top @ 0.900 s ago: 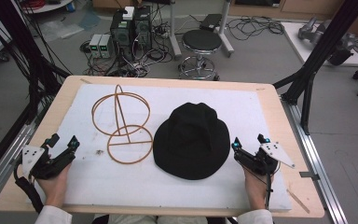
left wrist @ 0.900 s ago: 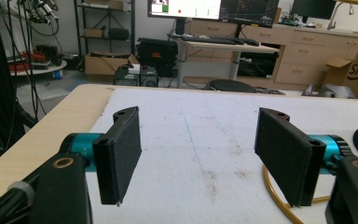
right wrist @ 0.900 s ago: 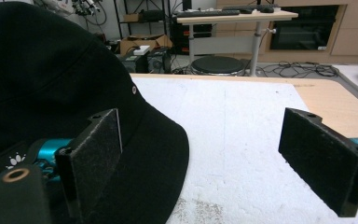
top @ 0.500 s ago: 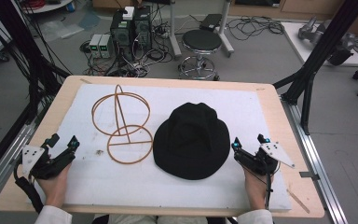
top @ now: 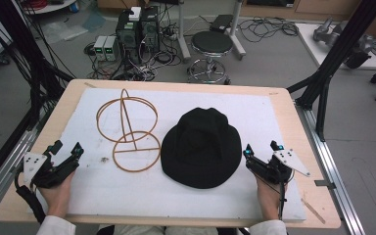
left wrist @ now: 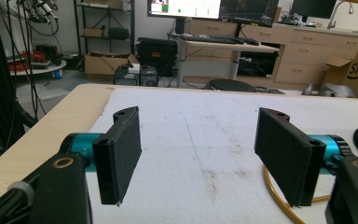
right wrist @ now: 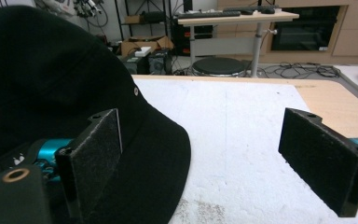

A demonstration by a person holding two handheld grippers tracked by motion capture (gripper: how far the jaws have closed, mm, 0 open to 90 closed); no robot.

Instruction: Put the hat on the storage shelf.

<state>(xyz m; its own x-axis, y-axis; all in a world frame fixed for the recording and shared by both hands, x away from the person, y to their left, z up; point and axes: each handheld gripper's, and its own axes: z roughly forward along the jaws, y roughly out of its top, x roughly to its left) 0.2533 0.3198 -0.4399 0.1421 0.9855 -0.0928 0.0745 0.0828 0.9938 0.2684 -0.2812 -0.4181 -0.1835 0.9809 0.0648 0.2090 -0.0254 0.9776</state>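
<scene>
White felt pad, black hat, wire stand, two grippers apart at the near corners.

Wooden table [top: 284, 105] carries a white pad [top: 254, 112] over most of its top. On the pad the black hat [top: 201, 147] sits brim-down, right of centre; just to its left stands the orange wire hat stand [top: 127, 128], its ring base close beside the brim. The right gripper [top: 260, 152] rests by the hat's right edge, jaws spread wide with nothing between them; in the right gripper view one pad [right wrist: 98, 156] stands over the brim. The left gripper [top: 66, 149] lies near the left corner, jaws spread and empty, the stand's ring beside one jaw.
</scene>
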